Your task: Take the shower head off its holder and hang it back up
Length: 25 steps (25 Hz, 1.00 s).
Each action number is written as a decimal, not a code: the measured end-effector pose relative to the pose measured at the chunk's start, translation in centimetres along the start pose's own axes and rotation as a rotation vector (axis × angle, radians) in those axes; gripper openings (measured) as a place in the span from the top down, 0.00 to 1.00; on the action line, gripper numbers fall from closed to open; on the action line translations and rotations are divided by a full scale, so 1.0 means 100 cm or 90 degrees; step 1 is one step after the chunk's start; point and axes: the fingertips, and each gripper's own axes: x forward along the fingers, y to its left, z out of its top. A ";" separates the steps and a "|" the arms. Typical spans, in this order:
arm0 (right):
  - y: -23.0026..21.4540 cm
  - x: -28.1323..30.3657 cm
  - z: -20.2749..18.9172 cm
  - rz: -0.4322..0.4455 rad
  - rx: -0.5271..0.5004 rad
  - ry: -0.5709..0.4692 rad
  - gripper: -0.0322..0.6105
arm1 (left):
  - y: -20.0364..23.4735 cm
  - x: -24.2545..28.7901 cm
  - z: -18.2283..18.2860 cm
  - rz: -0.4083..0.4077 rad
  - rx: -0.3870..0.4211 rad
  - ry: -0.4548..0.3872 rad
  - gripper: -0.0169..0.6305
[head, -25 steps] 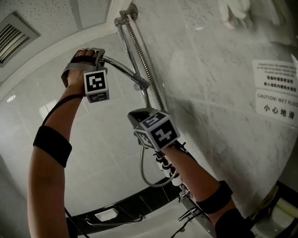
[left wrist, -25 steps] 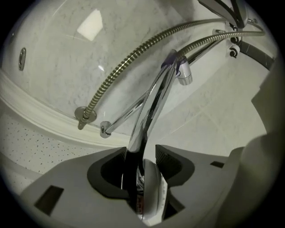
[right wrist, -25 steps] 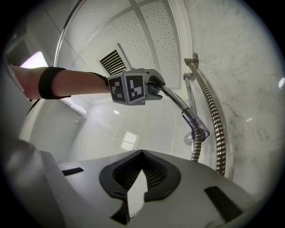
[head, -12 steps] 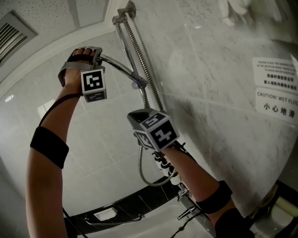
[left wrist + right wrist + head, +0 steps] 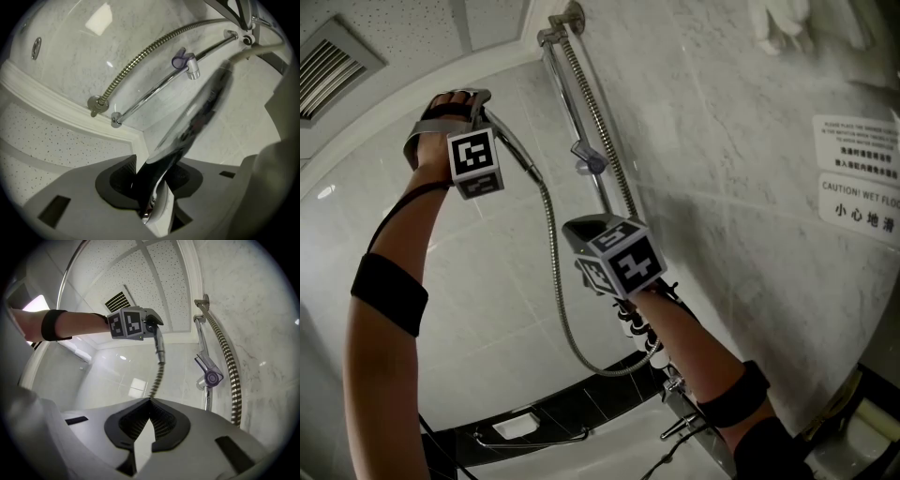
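Upper left, the left gripper (image 5: 474, 96), its jaws just closing, pinches the shower head (image 5: 514, 150), which is off its holder (image 5: 589, 159) at top middle. The right gripper (image 5: 150, 403) is pressed together and empty. The shiny handle could slip, and the hose (image 5: 555, 281) might tug it loose.

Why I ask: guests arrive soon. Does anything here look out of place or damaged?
The shower head is off its holder, gripped by the left gripper, whose jaws have just been closing on it. The holder sits empty on the rail and the hose hangs in a loop. Nothing looks broken or spilled.
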 end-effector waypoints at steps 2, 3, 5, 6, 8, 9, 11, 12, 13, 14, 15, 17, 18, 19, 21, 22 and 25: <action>0.007 0.002 0.002 0.005 0.000 -0.001 0.92 | -0.011 -0.004 -0.008 -0.014 -0.009 0.002 0.73; 0.010 0.004 0.002 0.008 0.000 -0.001 0.92 | -0.017 -0.006 -0.012 -0.021 -0.020 0.003 0.74; 0.017 0.006 0.001 0.013 0.000 0.000 0.92 | -0.027 -0.011 -0.020 -0.033 -0.035 0.005 0.74; 0.020 0.007 0.001 0.015 -0.001 0.000 0.92 | -0.032 -0.014 -0.023 -0.038 -0.036 0.006 0.74; 0.026 0.009 0.000 0.020 0.000 0.002 0.92 | -0.043 -0.020 -0.031 -0.048 -0.041 0.009 0.74; 0.029 0.010 -0.002 0.023 0.001 0.004 0.92 | -0.048 -0.023 -0.035 -0.053 -0.046 0.012 0.74; 0.036 0.012 -0.006 0.029 0.004 0.010 0.92 | -0.060 -0.031 -0.044 -0.064 -0.058 0.017 0.74; 0.040 0.013 -0.009 0.031 0.006 0.013 0.92 | -0.067 -0.035 -0.048 -0.071 -0.063 0.020 0.74; 0.043 0.014 -0.012 0.033 0.008 0.016 0.92 | -0.074 -0.040 -0.052 -0.079 -0.068 0.022 0.74; 0.046 0.014 -0.015 0.035 0.011 0.019 0.92 | -0.082 -0.045 -0.056 -0.086 -0.073 0.024 0.74; 0.049 0.014 -0.018 0.036 0.014 0.022 0.92 | -0.090 -0.051 -0.060 -0.094 -0.080 0.026 0.74; 0.054 0.014 -0.025 0.038 0.019 0.027 0.92 | -0.104 -0.061 -0.067 -0.109 -0.095 0.030 0.74; 0.057 0.013 -0.029 0.039 0.022 0.030 0.92 | -0.113 -0.066 -0.071 -0.117 -0.102 0.033 0.74; 0.060 0.013 -0.034 0.041 0.026 0.034 0.92 | -0.122 -0.073 -0.074 -0.127 -0.108 0.037 0.74; 0.068 0.011 -0.046 0.047 0.035 0.046 0.92 | -0.142 -0.087 -0.083 -0.149 -0.120 0.047 0.74; 0.071 0.010 -0.051 0.050 0.040 0.050 0.92 | -0.151 -0.093 -0.088 -0.158 -0.128 0.053 0.74; 0.077 0.008 -0.064 0.052 0.050 0.057 0.92 | -0.170 -0.109 -0.102 -0.176 -0.154 0.070 0.74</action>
